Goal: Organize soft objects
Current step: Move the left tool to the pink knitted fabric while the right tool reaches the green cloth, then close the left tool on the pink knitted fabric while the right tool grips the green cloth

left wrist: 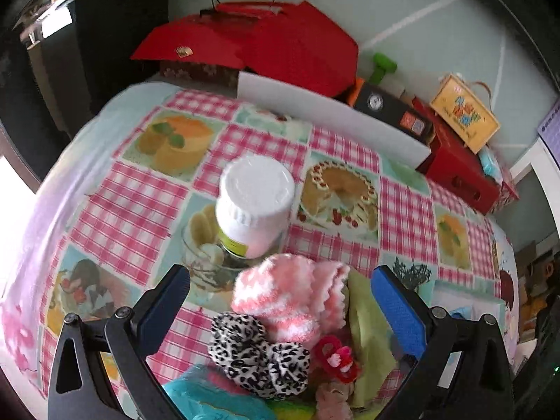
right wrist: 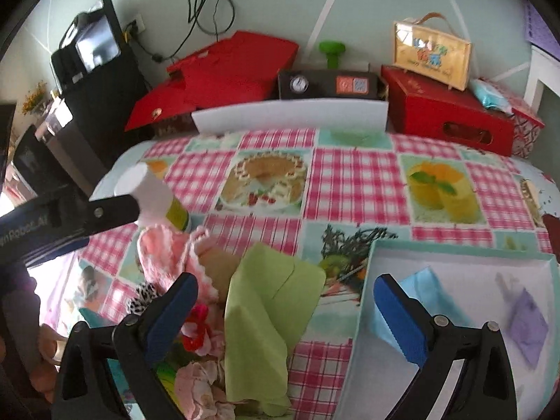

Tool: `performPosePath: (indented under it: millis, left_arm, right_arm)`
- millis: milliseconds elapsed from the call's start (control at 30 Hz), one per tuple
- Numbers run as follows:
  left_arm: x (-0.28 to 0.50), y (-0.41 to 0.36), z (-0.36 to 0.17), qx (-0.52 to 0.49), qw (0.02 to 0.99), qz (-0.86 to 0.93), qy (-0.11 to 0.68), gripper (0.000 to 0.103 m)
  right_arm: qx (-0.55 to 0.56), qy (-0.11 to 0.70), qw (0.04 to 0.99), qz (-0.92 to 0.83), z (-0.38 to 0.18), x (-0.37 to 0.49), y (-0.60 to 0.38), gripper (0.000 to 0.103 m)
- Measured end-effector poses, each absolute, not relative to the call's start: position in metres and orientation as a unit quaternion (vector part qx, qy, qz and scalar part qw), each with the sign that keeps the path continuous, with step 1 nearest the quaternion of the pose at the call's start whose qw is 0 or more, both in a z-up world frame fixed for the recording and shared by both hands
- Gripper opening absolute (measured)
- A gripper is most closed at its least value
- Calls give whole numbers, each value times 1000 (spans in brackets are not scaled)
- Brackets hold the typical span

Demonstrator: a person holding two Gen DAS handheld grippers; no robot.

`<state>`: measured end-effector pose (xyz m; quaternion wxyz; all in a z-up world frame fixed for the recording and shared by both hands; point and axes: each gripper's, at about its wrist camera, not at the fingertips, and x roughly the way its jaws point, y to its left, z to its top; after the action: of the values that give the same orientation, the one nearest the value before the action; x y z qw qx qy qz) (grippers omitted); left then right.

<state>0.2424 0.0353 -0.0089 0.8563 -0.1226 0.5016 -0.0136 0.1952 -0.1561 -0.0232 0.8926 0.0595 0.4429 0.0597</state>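
Observation:
A pile of soft things lies on the checked tablecloth: a pink-and-white knitted piece point(left wrist: 290, 297), a leopard-print scrunchie point(left wrist: 259, 350), a red hair tie point(left wrist: 336, 353), a light green cloth point(left wrist: 367, 332) and a teal item point(left wrist: 210, 395). My left gripper point(left wrist: 280, 301) is open, its jaws on either side of the pile. My right gripper point(right wrist: 283, 304) is open over the green cloth point(right wrist: 269, 318), with the knitted piece point(right wrist: 168, 255) to its left. A shallow white box point(right wrist: 455, 255) at the right holds a blue cloth point(right wrist: 413, 287) and a purple cloth point(right wrist: 525, 325).
A white-lidded jar point(left wrist: 255, 203) stands behind the pile, also in the right wrist view point(right wrist: 154, 196). A white board point(right wrist: 290, 115), red boxes point(right wrist: 448, 112), a black gauge box point(right wrist: 329, 84) and a yellow bag point(right wrist: 430, 56) line the table's far edge.

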Motion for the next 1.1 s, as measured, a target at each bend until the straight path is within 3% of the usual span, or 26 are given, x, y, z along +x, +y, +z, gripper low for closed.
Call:
performPosePath:
  millis: [400,567,767,867,967,1100]
  left_arm:
    - [260,6,-37,-82,831,-29,550,101]
    - [265,3,-53,-77,817,-18,572,87]
    - [267,1,-59,-66,812,-11,580,84]
    - [268,-2,-62,-59,809,-12,584,65]
    - [268,-1,-64,-58,807,-11,587,62]
    - [268,0,-64,-65,808,-17,586,51]
  right_arm:
    - [71,495,860,104,-51,206,-148,75]
    - [80,513,848,108,-64,210,-149,72]
    - [92,530,836,105,-77,212,-154,68]
    - [88,531,836,107,-77,211,-153,65]
    - [90,532,835,107,-78,210,-154,59]
    - [90,532,836,104,-79,210,-156,52]
